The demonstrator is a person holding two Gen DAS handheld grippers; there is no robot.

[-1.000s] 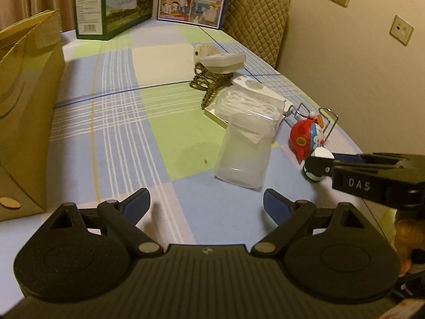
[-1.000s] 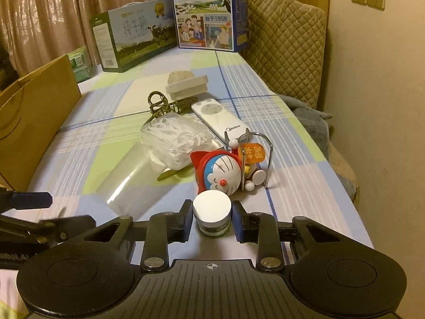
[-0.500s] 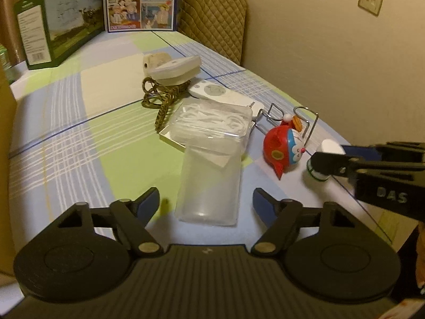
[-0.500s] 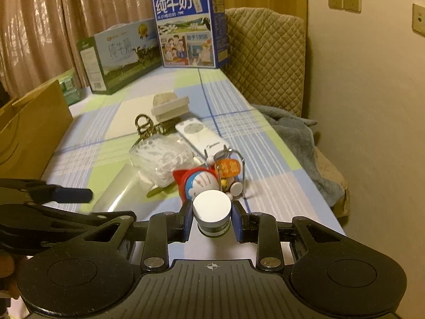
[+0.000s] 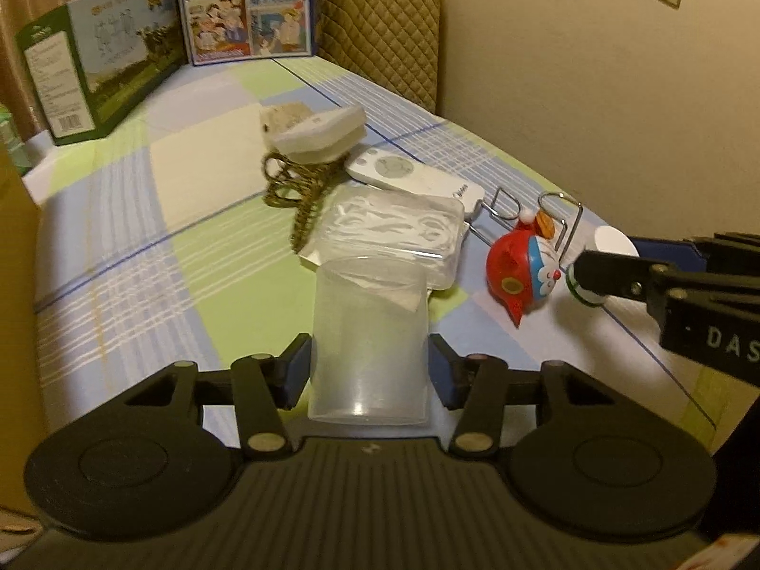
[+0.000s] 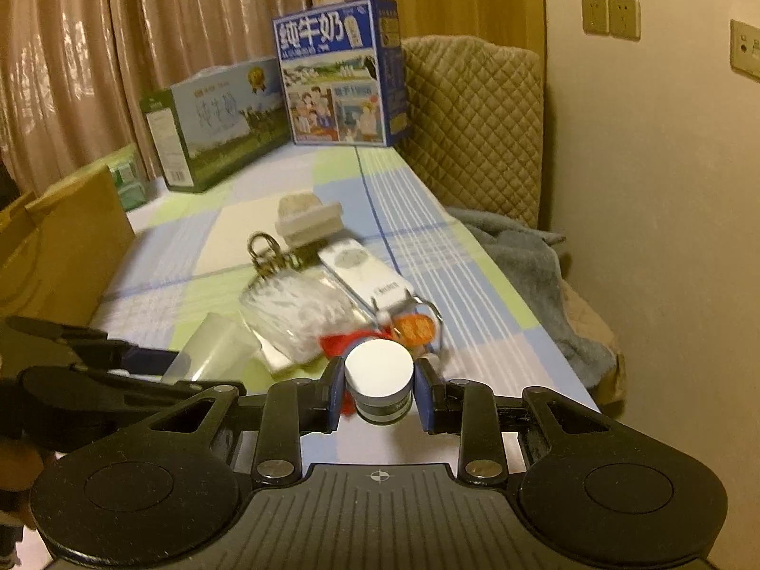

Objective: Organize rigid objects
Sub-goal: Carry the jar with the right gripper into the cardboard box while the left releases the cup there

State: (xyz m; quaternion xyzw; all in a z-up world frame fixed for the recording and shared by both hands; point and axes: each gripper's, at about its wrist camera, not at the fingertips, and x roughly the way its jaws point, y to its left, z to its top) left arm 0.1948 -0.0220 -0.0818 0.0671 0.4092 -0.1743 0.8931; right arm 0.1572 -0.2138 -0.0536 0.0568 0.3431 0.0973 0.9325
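Observation:
My right gripper (image 6: 378,392) is shut on a small white-lidded jar (image 6: 378,382) and holds it above the table; the jar (image 5: 608,256) shows in the left wrist view too. My left gripper (image 5: 368,370) is open, its fingers on either side of a clear plastic cup (image 5: 368,337) lying on its side. Behind the cup lie a clear box of white bits (image 5: 394,232), a white remote (image 5: 413,178), a red Doraemon toy (image 5: 520,273), a wire stand (image 5: 560,218), a brown chain (image 5: 299,190) and a white block (image 5: 318,135).
A cardboard box (image 6: 61,247) stands at the left. Two milk cartons (image 6: 339,71) (image 6: 213,123) stand at the far end. A quilted chair (image 6: 470,118) and a grey cloth (image 6: 522,256) sit beyond the table's right edge, by the wall.
My left gripper has moved forward and right so the clear cup now lies between its fingers. My right gripper has lifted the jar higher.

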